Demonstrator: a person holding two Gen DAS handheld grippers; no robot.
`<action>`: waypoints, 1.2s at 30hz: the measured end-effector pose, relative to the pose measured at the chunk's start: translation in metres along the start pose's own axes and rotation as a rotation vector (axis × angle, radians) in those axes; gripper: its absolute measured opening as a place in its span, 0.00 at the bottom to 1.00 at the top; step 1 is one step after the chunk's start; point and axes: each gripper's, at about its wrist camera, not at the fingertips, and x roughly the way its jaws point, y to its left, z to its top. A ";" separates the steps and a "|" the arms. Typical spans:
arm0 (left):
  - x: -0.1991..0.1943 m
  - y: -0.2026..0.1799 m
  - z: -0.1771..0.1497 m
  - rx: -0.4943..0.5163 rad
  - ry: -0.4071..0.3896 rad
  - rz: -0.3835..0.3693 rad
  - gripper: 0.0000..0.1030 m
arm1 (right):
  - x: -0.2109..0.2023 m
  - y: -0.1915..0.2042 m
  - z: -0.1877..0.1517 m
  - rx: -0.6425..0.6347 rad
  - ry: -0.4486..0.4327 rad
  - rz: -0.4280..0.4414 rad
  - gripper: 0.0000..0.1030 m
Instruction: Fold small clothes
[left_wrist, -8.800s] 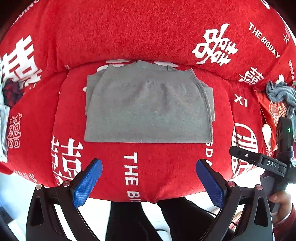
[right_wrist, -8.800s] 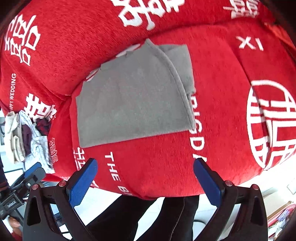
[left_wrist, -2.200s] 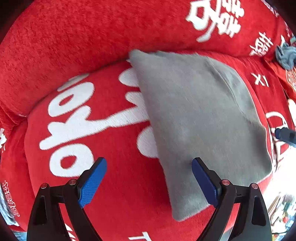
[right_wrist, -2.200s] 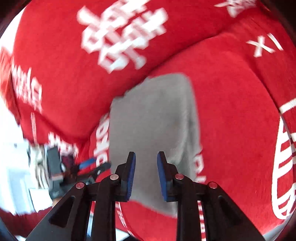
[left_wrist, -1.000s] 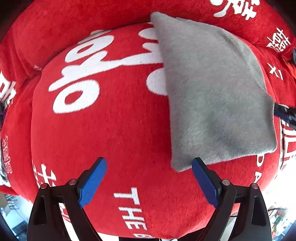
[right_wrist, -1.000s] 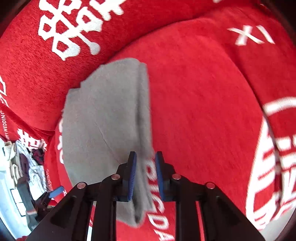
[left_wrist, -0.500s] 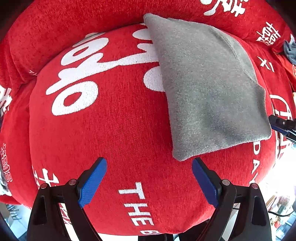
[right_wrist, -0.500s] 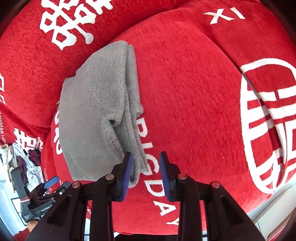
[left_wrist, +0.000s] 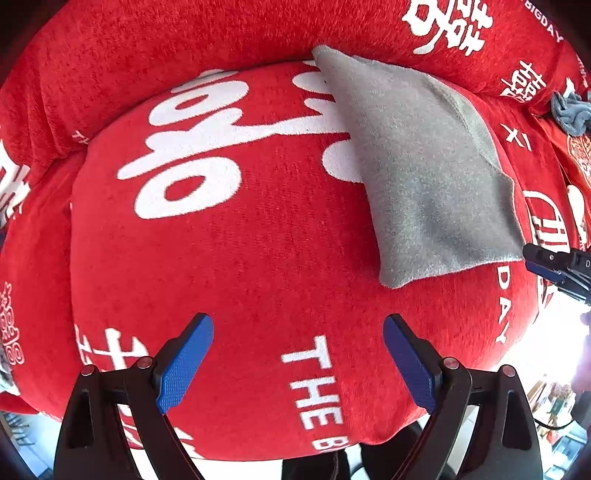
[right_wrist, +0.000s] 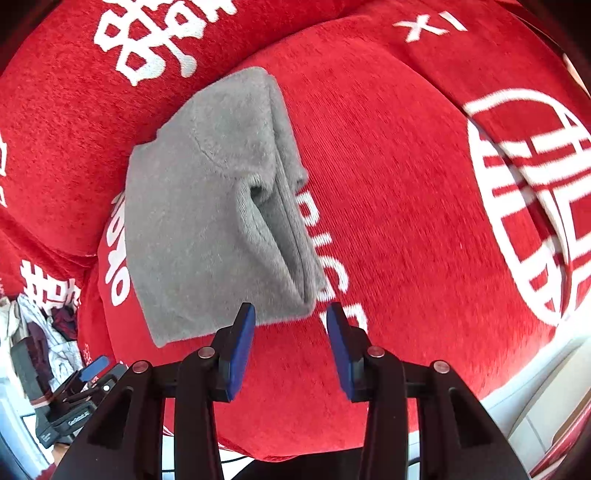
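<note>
While the folded grey garment (right_wrist: 207, 206) lies on the red cushion (left_wrist: 258, 258) (layered edge at three o'clock), both my jaws stand released.

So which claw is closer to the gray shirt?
The right claw. It sits just off the near corner of the folded gray shirt, open, not gripping. The left claw is open too, over bare red cushion, with the shirt off to its right.
</note>
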 end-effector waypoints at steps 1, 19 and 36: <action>-0.002 0.002 0.000 0.007 0.003 -0.003 0.91 | 0.000 0.001 -0.001 0.004 -0.004 0.001 0.43; -0.021 0.000 -0.004 0.040 -0.038 -0.053 1.00 | -0.032 0.014 0.001 -0.021 -0.122 -0.034 0.58; 0.005 0.019 0.002 -0.013 0.016 -0.050 1.00 | -0.023 0.010 -0.003 -0.006 -0.096 -0.063 0.59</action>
